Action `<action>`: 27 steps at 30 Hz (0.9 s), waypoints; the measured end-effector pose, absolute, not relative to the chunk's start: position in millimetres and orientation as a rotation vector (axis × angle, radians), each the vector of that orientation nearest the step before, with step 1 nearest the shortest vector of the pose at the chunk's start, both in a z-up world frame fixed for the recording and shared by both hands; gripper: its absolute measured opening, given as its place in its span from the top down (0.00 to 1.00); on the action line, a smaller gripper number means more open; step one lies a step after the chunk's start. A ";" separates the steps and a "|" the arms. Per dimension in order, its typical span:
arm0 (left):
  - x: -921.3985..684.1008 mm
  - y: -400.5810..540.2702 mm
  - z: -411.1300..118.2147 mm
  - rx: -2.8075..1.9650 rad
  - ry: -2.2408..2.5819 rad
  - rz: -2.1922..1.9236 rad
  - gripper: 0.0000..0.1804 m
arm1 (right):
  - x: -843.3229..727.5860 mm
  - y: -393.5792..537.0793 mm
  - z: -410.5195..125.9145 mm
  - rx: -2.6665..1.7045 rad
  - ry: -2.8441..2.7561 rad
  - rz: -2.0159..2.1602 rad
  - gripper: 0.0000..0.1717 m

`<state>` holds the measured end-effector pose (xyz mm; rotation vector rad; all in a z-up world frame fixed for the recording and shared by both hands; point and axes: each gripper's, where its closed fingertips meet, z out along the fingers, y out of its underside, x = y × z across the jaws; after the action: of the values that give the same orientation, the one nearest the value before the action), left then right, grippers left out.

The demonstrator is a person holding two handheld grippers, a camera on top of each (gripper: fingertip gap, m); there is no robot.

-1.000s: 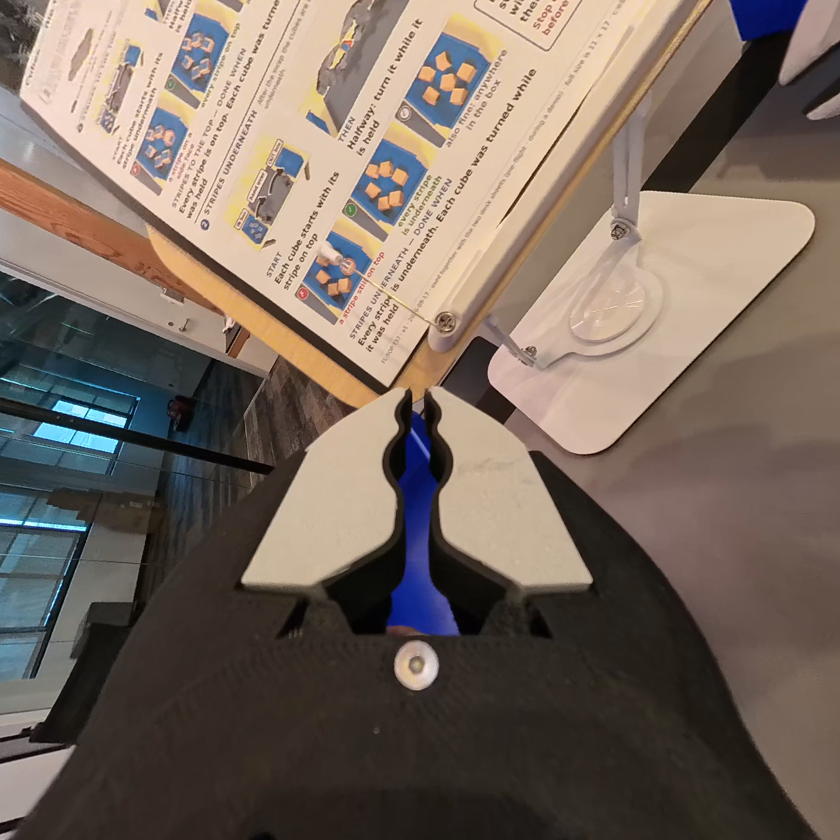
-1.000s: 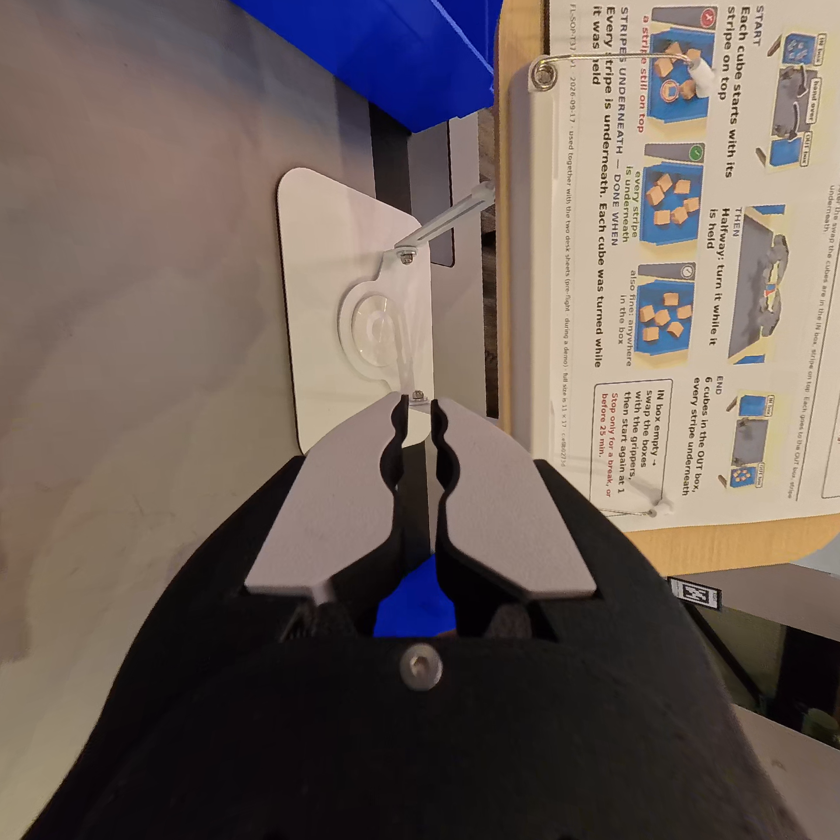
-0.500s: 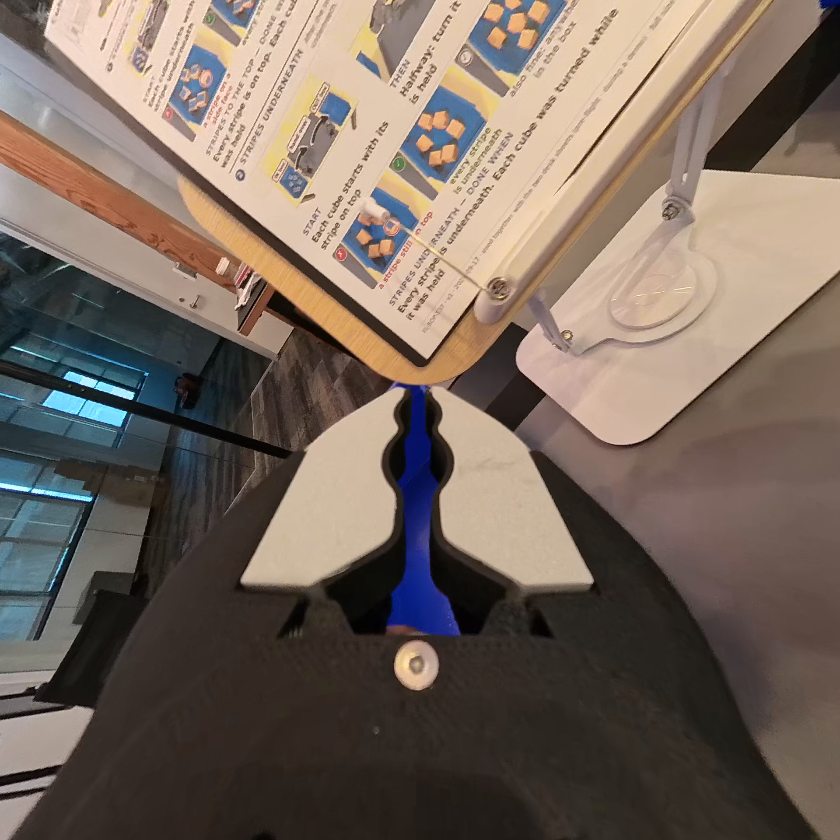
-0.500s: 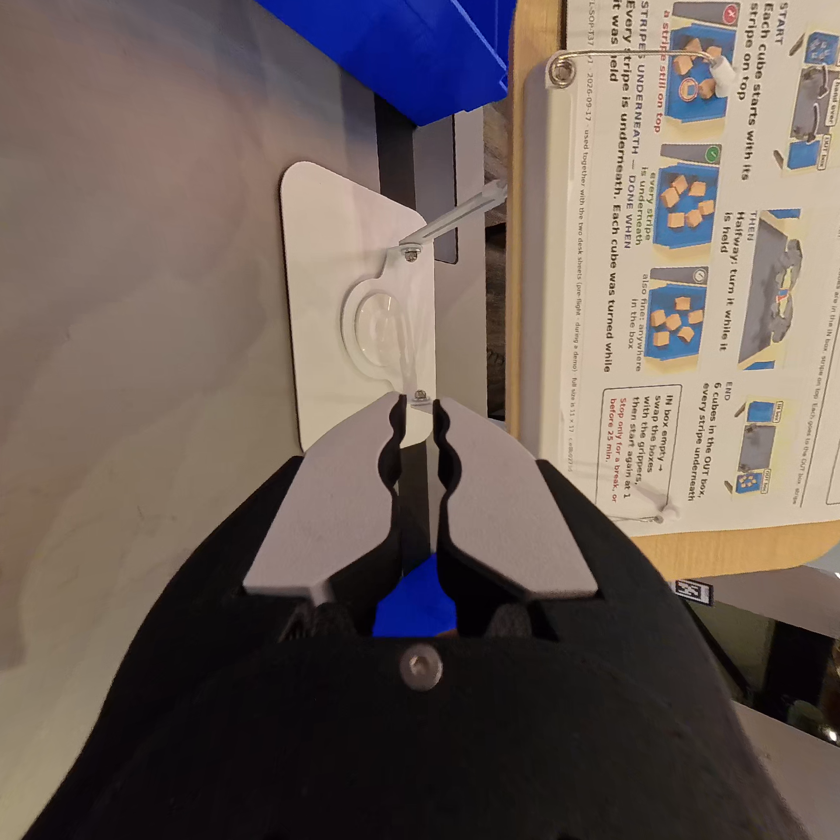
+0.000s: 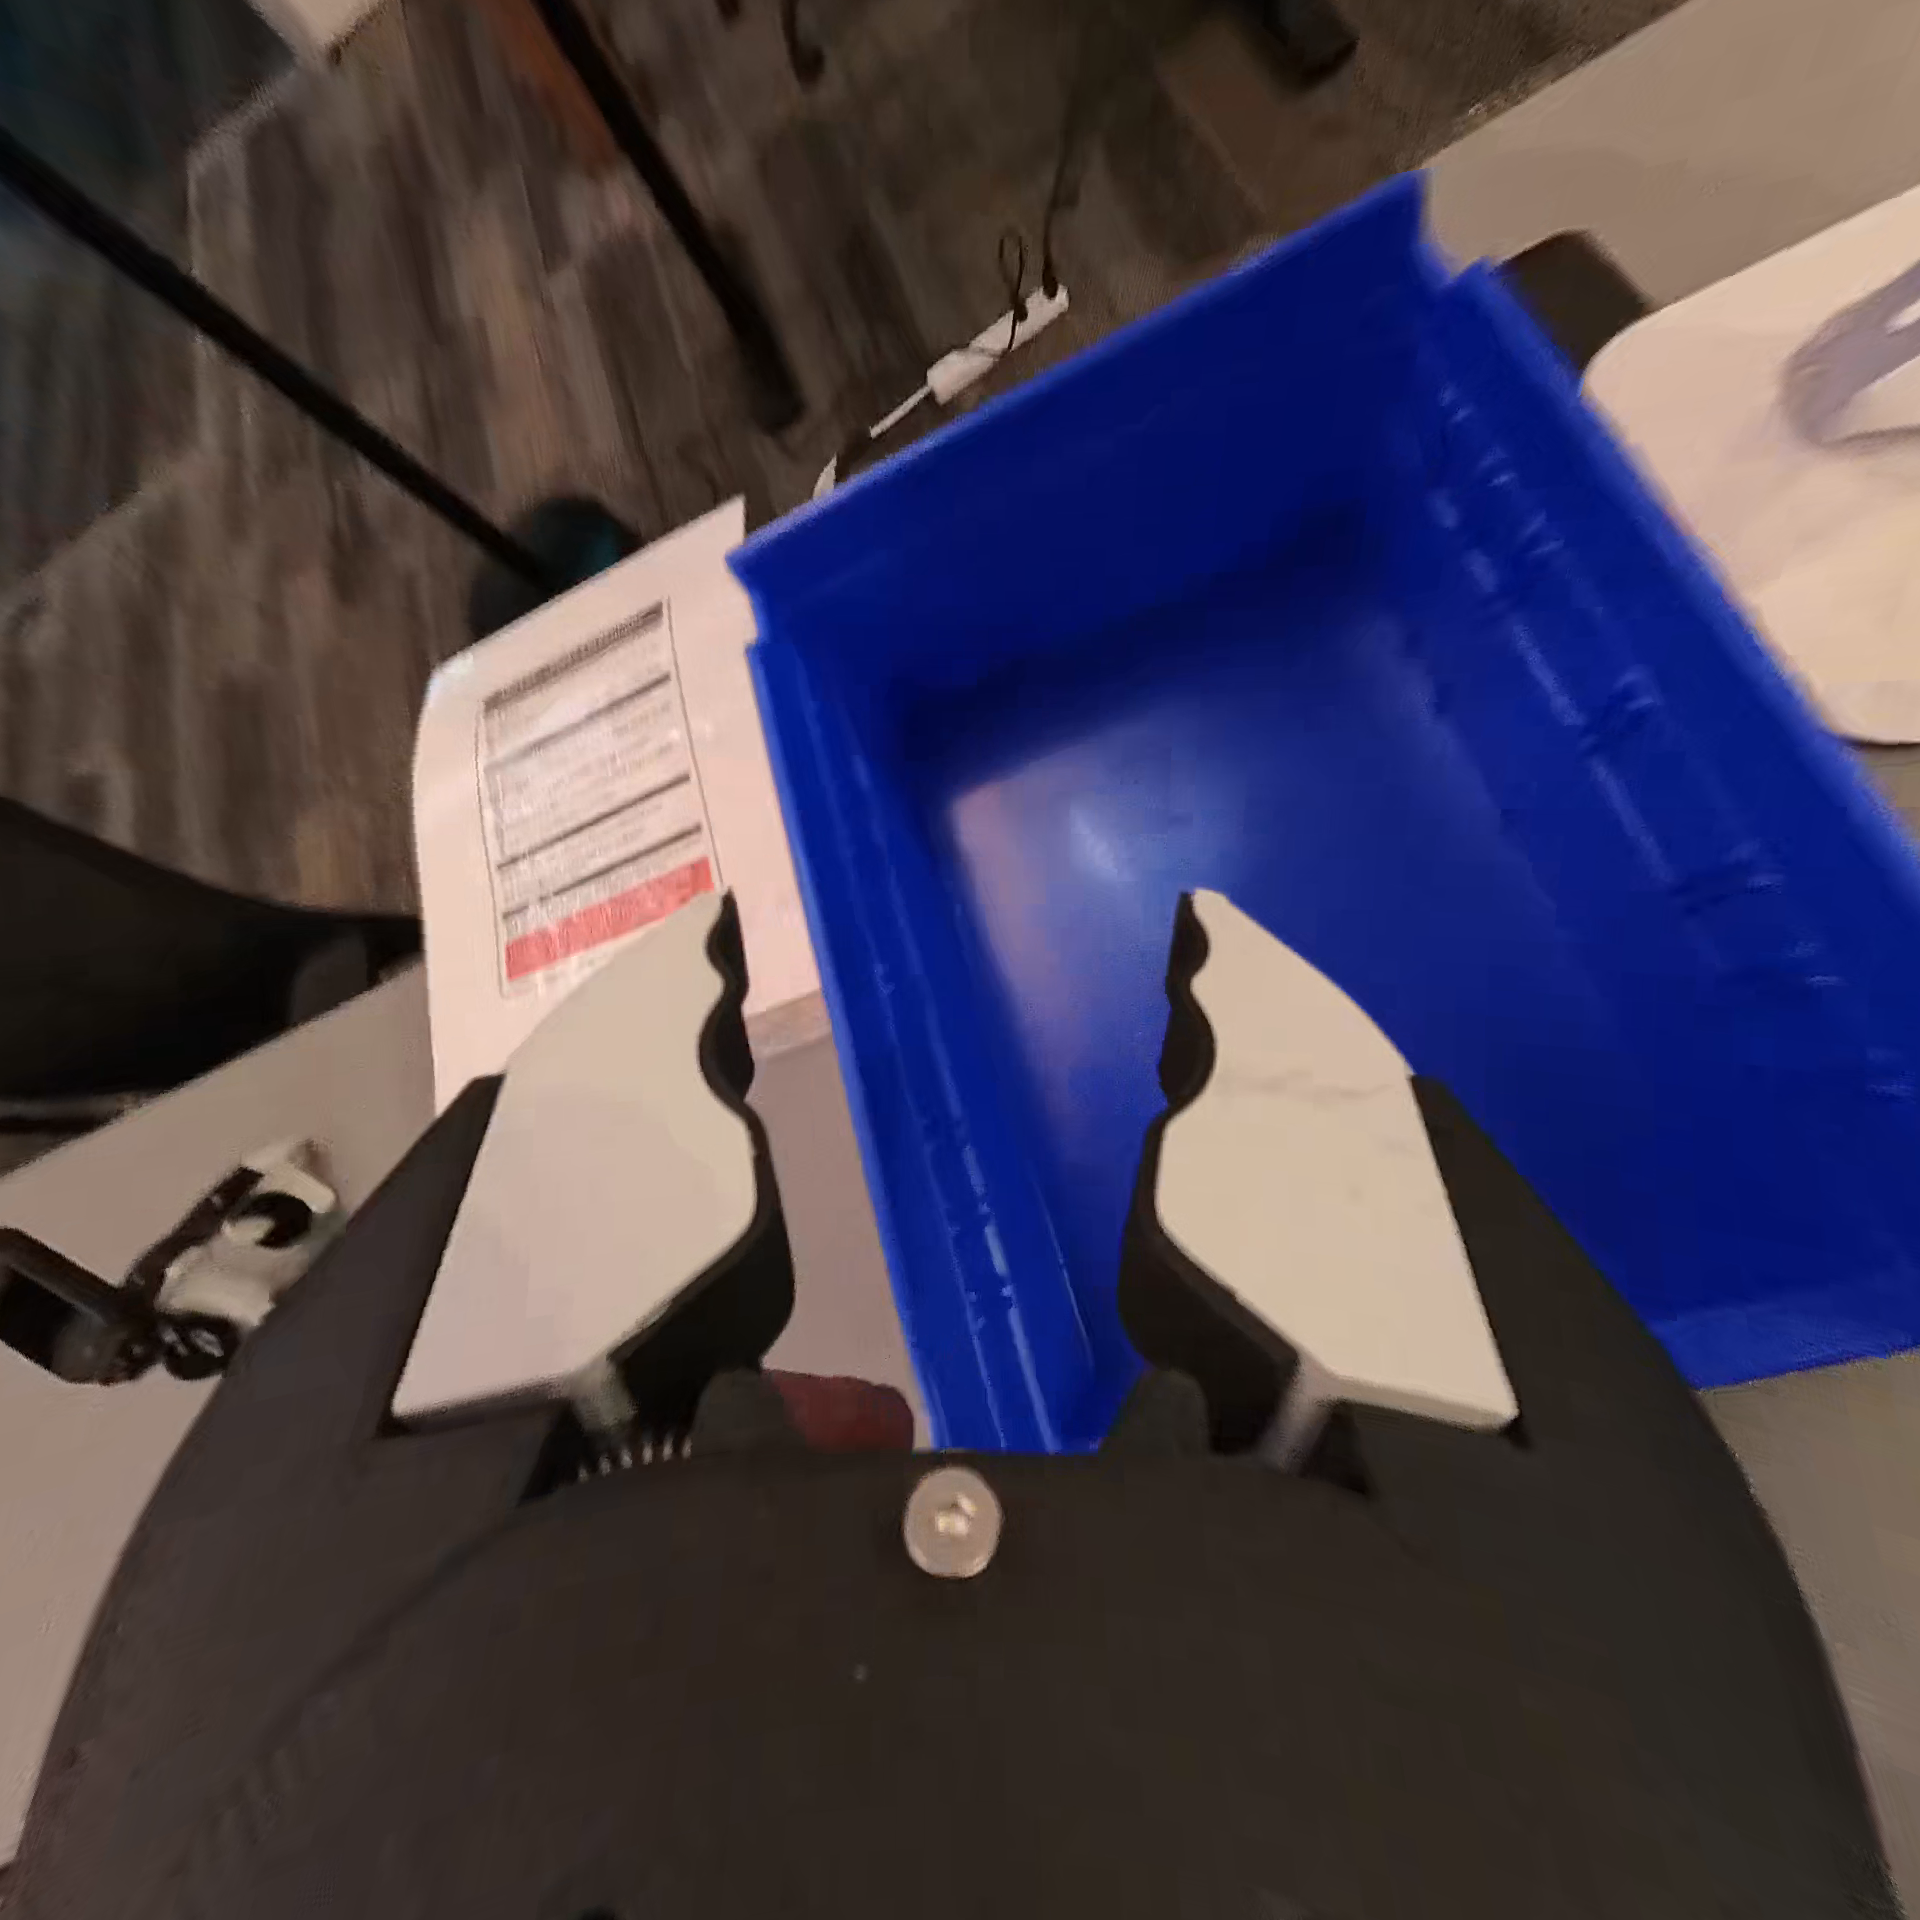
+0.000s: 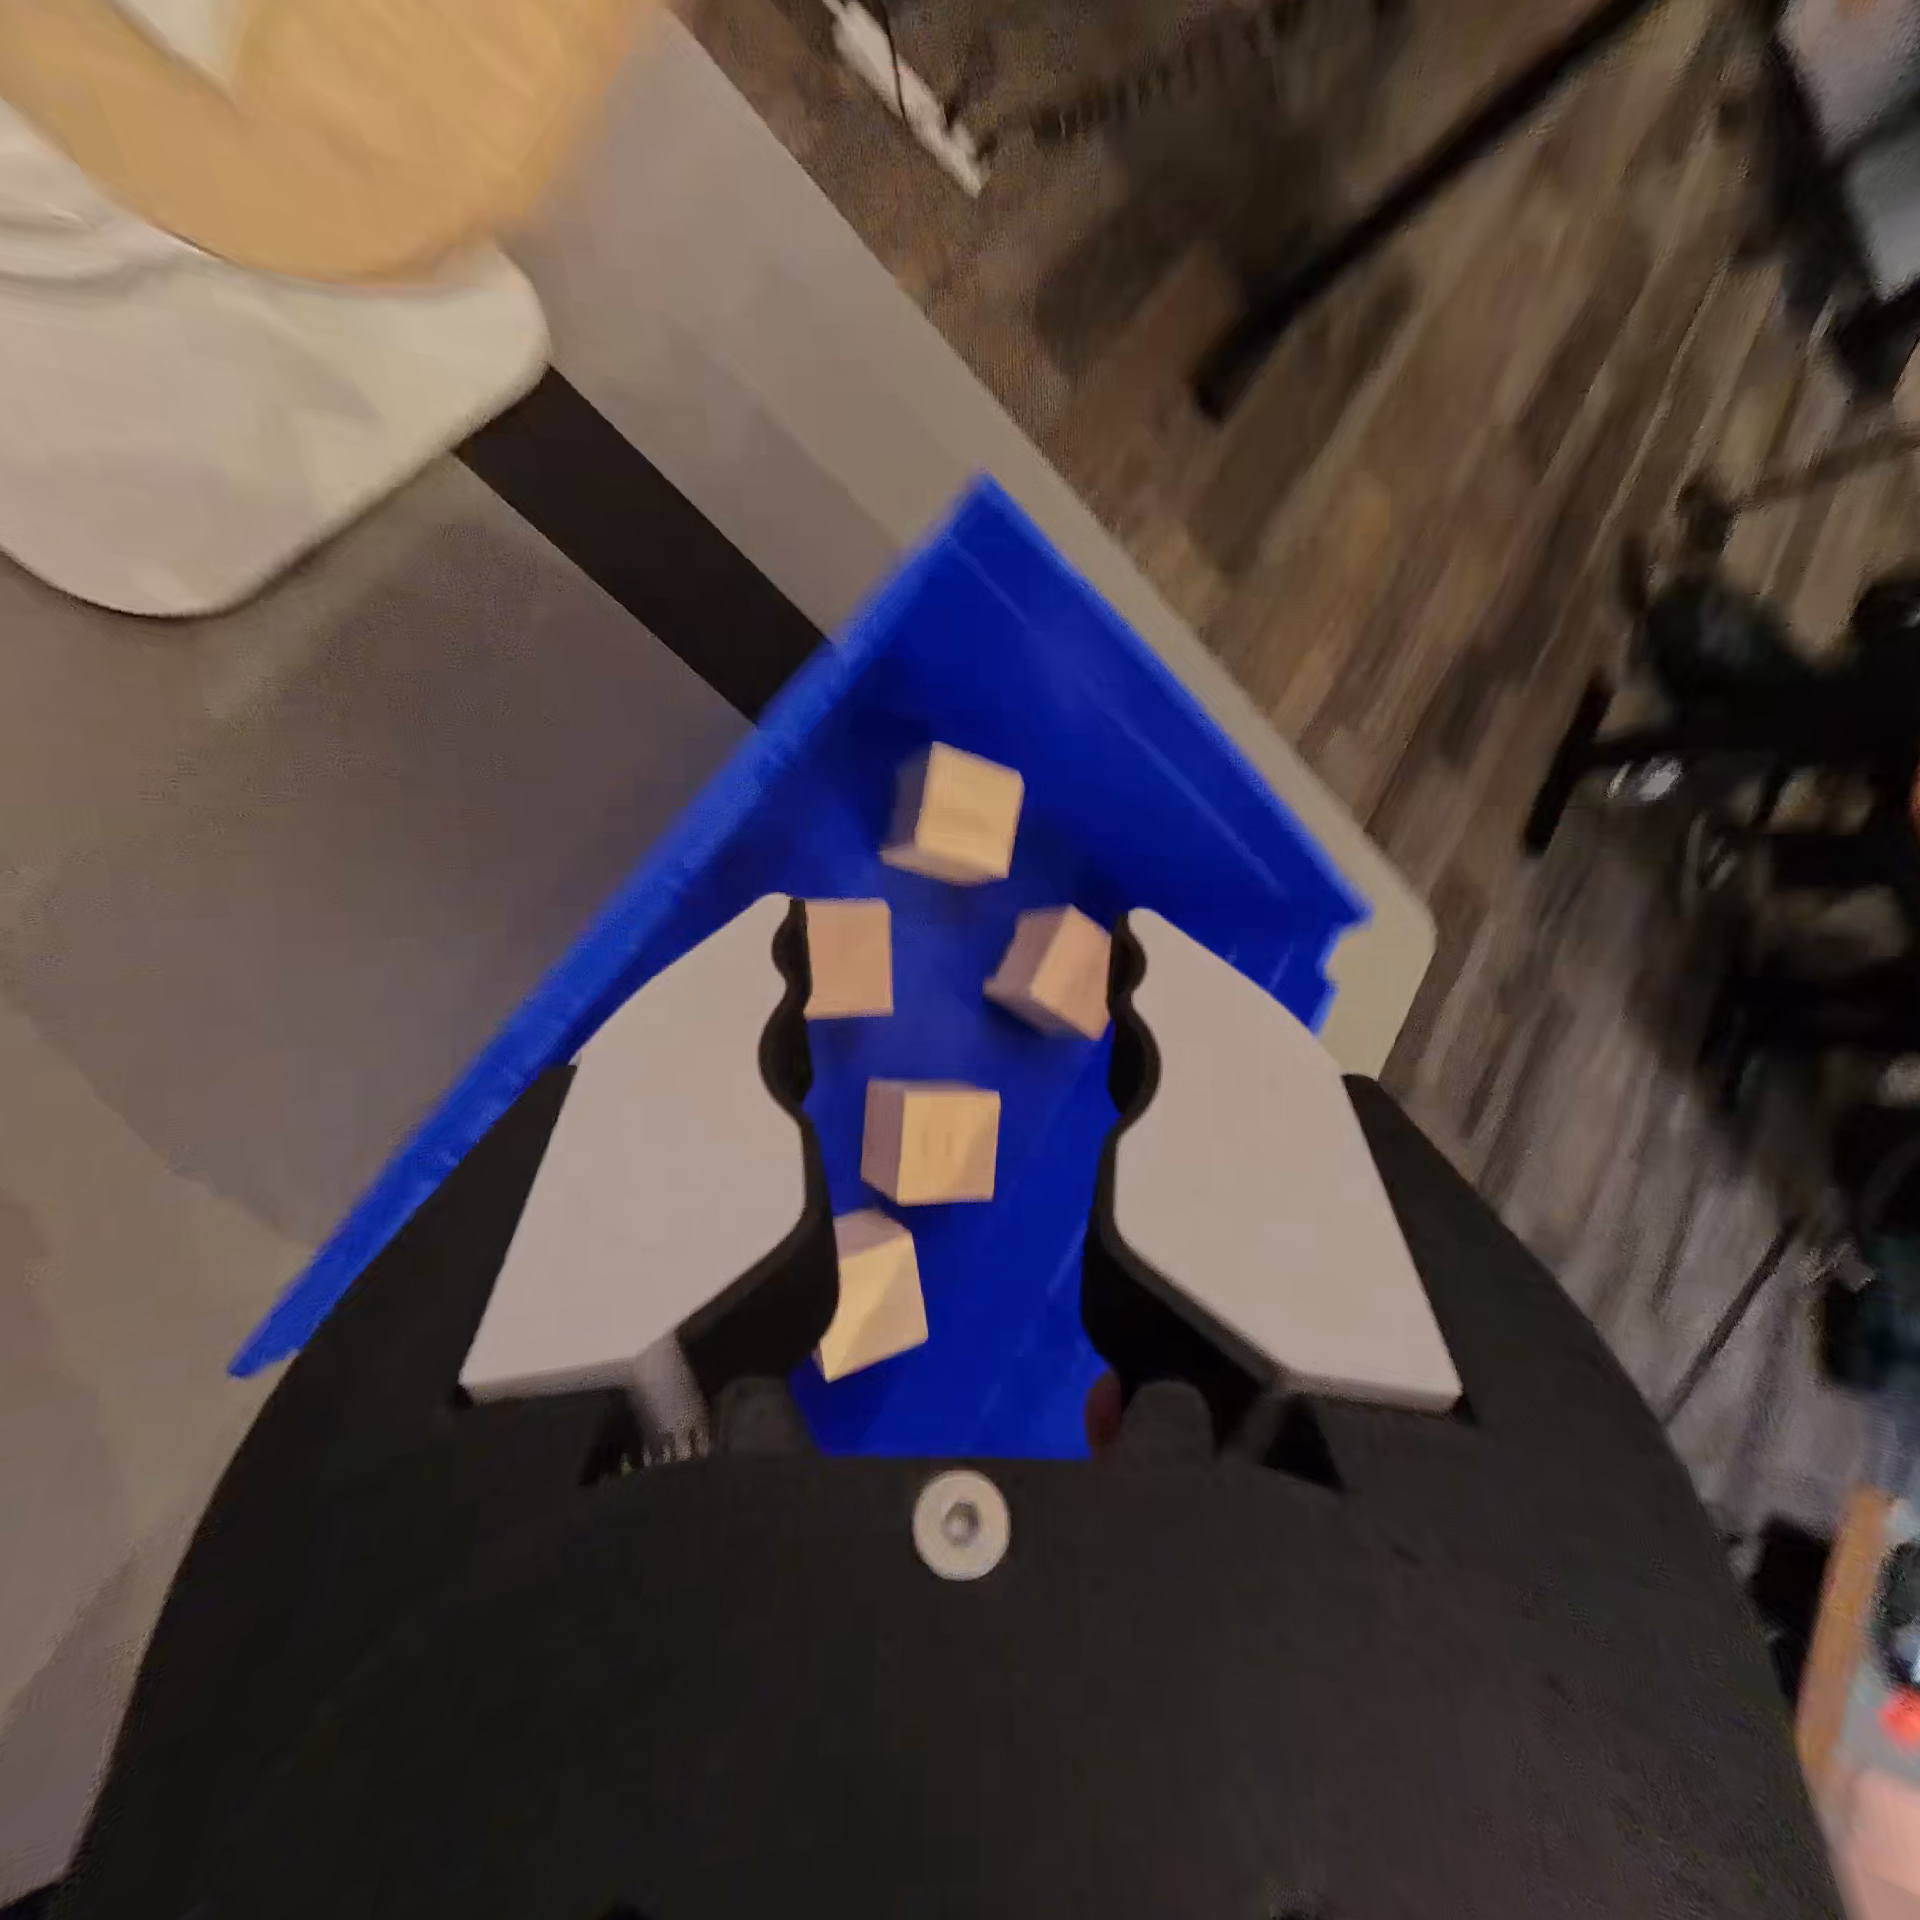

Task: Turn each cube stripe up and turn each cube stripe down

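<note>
Here we hold both grippers open and bare, left gripper (image 5: 956,914) over a blue bin (image 5: 1558,727), right gripper (image 6: 956,925) above wooden cubes (image 6: 935,1143) in another blue box (image 6: 1091,675).

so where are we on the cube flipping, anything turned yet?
Nothing looks done. The blue bin under the left hand-held gripper shows no cubes in the part in view. Five wooden cubes sit in the other blue bin below the right hand-held gripper; no stripe shows on their visible faces, though the view is blurred. Both grippers are open and hold nothing. Every turn seems left.
</note>
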<state>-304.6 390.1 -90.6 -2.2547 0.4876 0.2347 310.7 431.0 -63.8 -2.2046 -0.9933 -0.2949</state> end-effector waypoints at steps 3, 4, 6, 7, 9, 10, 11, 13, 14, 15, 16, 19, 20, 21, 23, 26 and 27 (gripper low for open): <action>-326.6 390.5 -120.5 -2.360 0.433 0.176 0.55 | 366.7 437.2 -87.8 -2.391 -0.829 -0.256 0.59; -330.2 389.3 -129.0 -2.395 0.428 0.162 0.54 | 381.4 438.4 -95.1 -2.431 -0.789 -0.252 0.58; -337.1 388.8 -139.5 -2.435 0.416 0.176 0.53 | 404.1 438.4 -108.5 -2.499 -0.730 -0.231 0.57; -338.7 389.0 -143.2 -2.448 0.414 0.179 0.53 | 415.8 439.4 -113.0 -2.522 -0.696 -0.247 0.56; -342.1 390.2 -148.9 -2.462 0.408 0.198 0.52 | 435.3 441.2 -121.4 -2.557 -0.632 -0.265 0.57; -343.2 389.6 -153.6 -2.481 0.406 0.197 0.52 | 442.5 441.2 -127.6 -2.581 -0.607 -0.258 0.57; -343.9 388.3 -159.6 -2.507 0.405 0.188 0.52 | 448.9 440.5 -135.5 -2.613 -0.591 -0.252 0.57; -347.5 386.1 -171.5 -2.553 0.404 0.190 0.54 | 459.6 437.2 -154.4 -2.685 -0.588 -0.247 0.56; -350.1 385.3 -176.6 -2.571 0.409 0.204 0.57 | 464.2 435.9 -162.6 -2.716 -0.586 -0.245 0.57; -352.0 384.0 -180.9 -2.594 0.414 0.214 0.61 | 468.2 435.5 -169.1 -2.736 -0.581 -0.244 0.58; -352.9 383.2 -182.3 -2.608 0.410 0.215 0.65 | 470.8 435.7 -174.6 -2.751 -0.578 -0.235 0.61; -351.7 380.6 -183.0 -2.613 0.423 0.203 0.83 | 474.3 430.8 -192.0 -2.815 -0.592 -0.184 0.67; -353.6 379.6 -184.2 -2.622 0.420 0.214 0.84 | 475.7 429.0 -196.4 -2.830 -0.603 -0.177 0.69; -355.2 379.5 -183.8 -2.619 0.418 0.222 0.88 | 477.6 428.3 -199.0 -2.837 -0.606 -0.177 0.73; -355.8 378.2 -183.9 -2.623 0.407 0.193 0.91 | 480.4 429.9 -199.9 -2.826 -0.603 -0.168 0.80; -354.5 376.8 -183.5 -2.626 0.414 0.161 0.92 | 485.0 427.8 -205.0 -2.842 -0.610 -0.162 0.82; -354.4 376.9 -183.5 -2.626 0.418 0.163 0.92 | 485.5 427.6 -205.9 -2.844 -0.610 -0.156 0.82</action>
<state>-354.4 376.9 -183.5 -2.6257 0.4181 0.1628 485.5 427.6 -205.9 -2.8438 -0.6099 -0.1556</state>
